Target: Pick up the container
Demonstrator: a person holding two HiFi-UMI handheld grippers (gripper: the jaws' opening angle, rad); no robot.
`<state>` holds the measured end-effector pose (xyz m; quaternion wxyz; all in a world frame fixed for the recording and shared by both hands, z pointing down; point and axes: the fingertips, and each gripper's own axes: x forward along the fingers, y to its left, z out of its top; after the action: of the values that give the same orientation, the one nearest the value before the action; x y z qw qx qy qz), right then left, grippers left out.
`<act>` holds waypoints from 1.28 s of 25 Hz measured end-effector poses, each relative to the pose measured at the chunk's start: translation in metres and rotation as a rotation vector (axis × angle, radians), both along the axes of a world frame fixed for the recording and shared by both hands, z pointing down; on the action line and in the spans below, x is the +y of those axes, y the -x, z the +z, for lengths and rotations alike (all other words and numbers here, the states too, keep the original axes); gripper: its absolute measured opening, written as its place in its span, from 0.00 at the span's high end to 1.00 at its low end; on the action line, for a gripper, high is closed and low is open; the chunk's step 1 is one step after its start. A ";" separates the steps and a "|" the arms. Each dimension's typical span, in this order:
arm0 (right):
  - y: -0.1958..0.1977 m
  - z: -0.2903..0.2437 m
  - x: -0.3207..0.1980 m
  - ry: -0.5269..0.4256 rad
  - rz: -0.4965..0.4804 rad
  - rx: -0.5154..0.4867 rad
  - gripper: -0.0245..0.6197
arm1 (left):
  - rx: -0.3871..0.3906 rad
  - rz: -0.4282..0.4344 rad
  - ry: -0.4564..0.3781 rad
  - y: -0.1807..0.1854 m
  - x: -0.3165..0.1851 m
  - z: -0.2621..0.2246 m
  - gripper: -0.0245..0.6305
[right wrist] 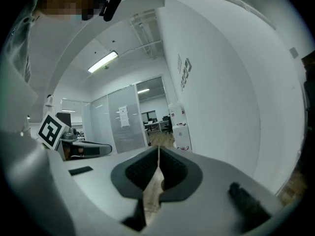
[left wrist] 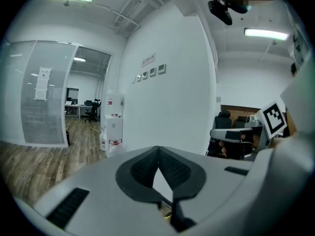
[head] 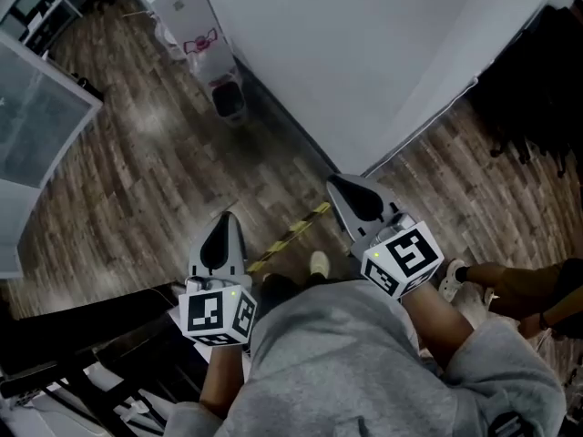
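I hold both grippers out in front of me above the wood floor, pointing at a white wall point(head: 364, 53). My left gripper point(head: 224, 217) is shut with nothing between its jaws; in its own view the dark pads meet at the tip point(left wrist: 158, 149). The right gripper point(head: 335, 183) is likewise shut and empty, with its pads touching point(right wrist: 158, 149). Further off, a clear jug point(head: 228, 98) stands on the floor beside a white unit point(head: 187, 16), also seen from the left gripper view point(left wrist: 112, 127). No gripper is near it.
A glass partition point(head: 36, 116) stands at the left. Yellow-black tape point(head: 291, 235) lies on the floor by my shoe point(head: 319, 264). Black frames point(head: 82, 353) sit at the lower left, dark furniture point(head: 537, 89) at the right, and another person's hand point(head: 510, 285) near my right arm.
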<state>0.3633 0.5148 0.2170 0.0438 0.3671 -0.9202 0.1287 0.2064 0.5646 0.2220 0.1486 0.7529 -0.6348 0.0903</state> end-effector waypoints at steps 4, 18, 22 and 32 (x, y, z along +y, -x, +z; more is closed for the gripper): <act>0.007 0.001 0.001 0.016 -0.048 -0.019 0.91 | 0.007 -0.026 0.014 0.003 0.004 0.003 0.94; 0.033 0.006 -0.029 -0.001 -0.098 -0.038 0.91 | 0.018 -0.036 0.015 0.018 -0.024 0.008 0.94; 0.042 0.010 -0.045 0.005 -0.103 -0.015 0.91 | 0.024 -0.025 0.015 0.026 -0.044 0.012 0.94; 0.104 0.023 -0.117 0.003 -0.150 0.044 0.91 | 0.063 -0.029 0.051 0.077 -0.121 0.031 0.94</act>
<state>0.2597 0.3979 0.2404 0.0739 0.2997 -0.9438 0.1185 0.1294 0.4432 0.2534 0.1888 0.7422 -0.6380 0.0806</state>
